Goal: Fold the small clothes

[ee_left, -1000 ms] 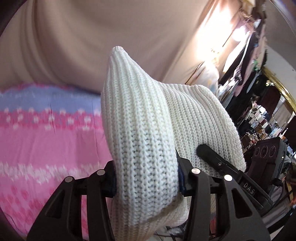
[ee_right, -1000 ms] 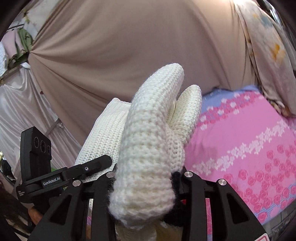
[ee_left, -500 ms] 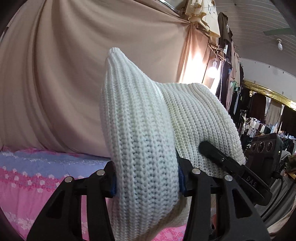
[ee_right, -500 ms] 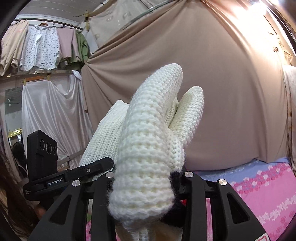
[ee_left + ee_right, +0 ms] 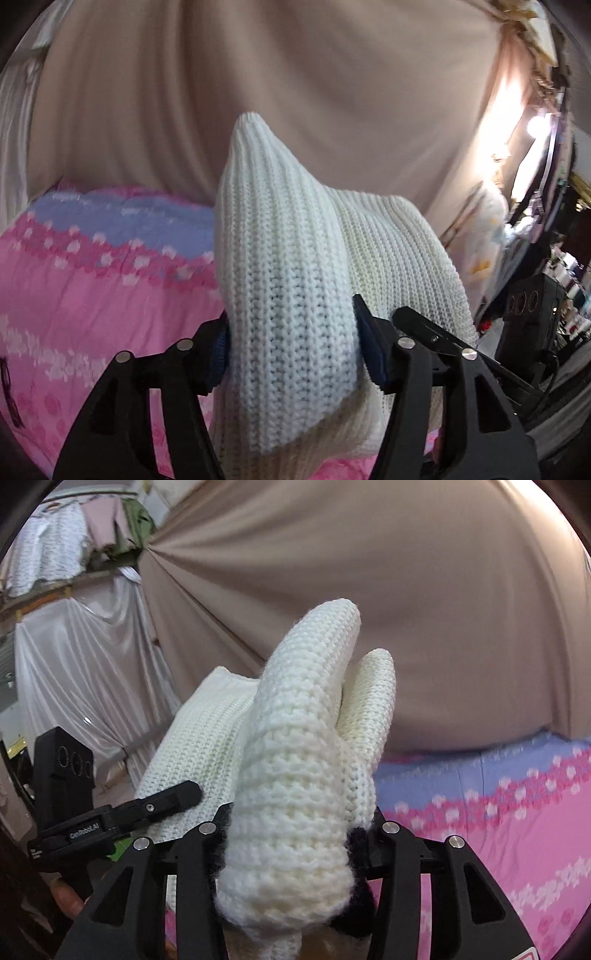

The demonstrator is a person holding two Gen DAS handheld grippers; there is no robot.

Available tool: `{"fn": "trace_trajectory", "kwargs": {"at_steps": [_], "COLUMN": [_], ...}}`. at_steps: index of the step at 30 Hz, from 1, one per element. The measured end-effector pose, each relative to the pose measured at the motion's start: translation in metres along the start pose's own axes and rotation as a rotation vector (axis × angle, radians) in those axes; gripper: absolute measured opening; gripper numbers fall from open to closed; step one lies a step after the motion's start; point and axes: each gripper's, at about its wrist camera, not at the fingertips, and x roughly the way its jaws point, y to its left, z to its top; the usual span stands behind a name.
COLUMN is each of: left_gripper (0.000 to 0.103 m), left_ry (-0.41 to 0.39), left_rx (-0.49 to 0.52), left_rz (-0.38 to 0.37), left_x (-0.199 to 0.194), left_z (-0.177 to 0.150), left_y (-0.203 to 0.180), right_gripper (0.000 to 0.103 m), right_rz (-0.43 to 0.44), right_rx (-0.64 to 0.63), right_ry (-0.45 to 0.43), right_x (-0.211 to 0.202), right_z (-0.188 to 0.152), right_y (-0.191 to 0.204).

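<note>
Mid-carry, looks like: cream knit garment (image 5: 291,332) bunched between left claw (image 5: 291,347) and right claw (image 5: 295,834), both just loosening yet pads touching knit. Pink bed (image 5: 92,295) below and ahead. Next up, probably: lower, spread flat, then fold.

Thick cream wool knit (image 5: 288,295), ribbed, soft and matt; chunkier, fuzzier stitches on the folded part (image 5: 295,812) in the right wrist view. Black matt plastic on the left gripper (image 5: 291,354) and the right gripper (image 5: 299,834) (small shiny metal pins at the joints). Smooth pink printed cotton on the bedspread (image 5: 92,295). Plain beige cloth on the hanging drape (image 5: 406,590), faintly silky.
</note>
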Motion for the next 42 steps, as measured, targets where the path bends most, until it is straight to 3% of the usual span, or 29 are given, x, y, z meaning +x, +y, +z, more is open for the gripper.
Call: {"fn": "trace_trajectory", "kwargs": {"at_steps": [1, 3, 5, 8, 11, 15, 17, 18, 19, 20, 21, 23, 26, 28, 30, 31, 34, 38, 39, 42], "left_gripper": [0.062, 0.056, 0.053, 0.058, 0.065, 0.080, 0.075, 0.055, 0.037, 0.033, 0.024, 0.016, 0.017, 0.019, 0.020, 0.020, 0.024, 0.024, 0.024, 0.024], "left_ry": [0.086, 0.277, 0.375, 0.355, 0.338, 0.351, 0.388, 0.416, 0.448, 0.464, 0.459, 0.448, 0.473, 0.506, 0.502, 0.498, 0.502, 0.495, 0.492, 0.495], "left_rx": [-0.041, -0.091, -0.176, -0.286, -0.260, -0.251, -0.245, -0.238, -0.233, -0.240, -0.256, -0.247, -0.191, -0.177, -0.150, -0.130, -0.078, -0.116, -0.111, -0.082], "left_rz": [0.069, 0.209, 0.258, 0.231, 0.224, 0.200, 0.212, 0.211, 0.222, 0.228, 0.217, 0.210, 0.252, 0.283, 0.301, 0.310, 0.342, 0.352, 0.357, 0.377], "left_x": [0.030, 0.075, 0.081, 0.062, 0.068, 0.096, 0.112, 0.120, 0.125, 0.126, 0.122, 0.112, 0.118, 0.129, 0.130, 0.127, 0.126, 0.123, 0.123, 0.126], "left_z": [-0.026, -0.075, -0.111, -0.124, -0.113, -0.116, -0.123, -0.127, -0.130, -0.130, -0.126, -0.116, -0.121, -0.132, -0.136, -0.136, -0.137, -0.138, -0.138, -0.139], "left_y": [0.024, 0.064, 0.095, 0.113, 0.104, 0.097, 0.096, 0.096, 0.099, 0.101, 0.102, 0.099, 0.098, 0.101, 0.098, 0.096, 0.092, 0.096, 0.095, 0.090], "right_gripper": [0.054, 0.057, 0.056, 0.057, 0.063, 0.067, 0.072, 0.072, 0.068, 0.036, 0.014, 0.011, 0.010, 0.013, 0.014, 0.014, 0.019, 0.021, 0.021, 0.021], "right_rz": [-0.037, -0.140, -0.258, -0.264, -0.271, -0.237, -0.238, -0.236, -0.218, -0.207, -0.201, -0.185, -0.148, -0.178, -0.253, -0.280, -0.251, -0.328, -0.311, -0.288], "right_rx": [0.036, 0.096, 0.189, 0.348, 0.337, 0.348, 0.349, 0.350, 0.353, 0.356, 0.356, 0.374, 0.297, 0.261, 0.289, 0.315, 0.392, 0.172, 0.140, 0.092], "right_ry": [0.088, 0.236, 0.388, 0.426, 0.422, 0.492, 0.544, 0.569, 0.599, 0.616, 0.631, 0.559, 0.410, 0.451, 0.635, 0.683, 0.591, 0.468, 0.461, 0.549], "right_x": [0.029, 0.072, 0.092, 0.069, 0.055, 0.085, 0.109, 0.117, 0.127, 0.133, 0.137, 0.127, 0.096, 0.102, 0.128, 0.134, 0.108, 0.078, 0.078, 0.107], "right_z": [-0.024, -0.074, -0.125, -0.162, -0.170, -0.182, -0.190, -0.196, -0.204, -0.207, -0.208, -0.189, -0.152, -0.162, -0.205, -0.221, -0.211, -0.175, -0.173, -0.192], "right_y": [-0.021, -0.058, -0.096, -0.120, -0.119, -0.118, -0.118, -0.120, -0.121, -0.121, -0.121, -0.115, -0.093, -0.098, -0.125, -0.135, -0.131, -0.095, -0.090, -0.089]}}
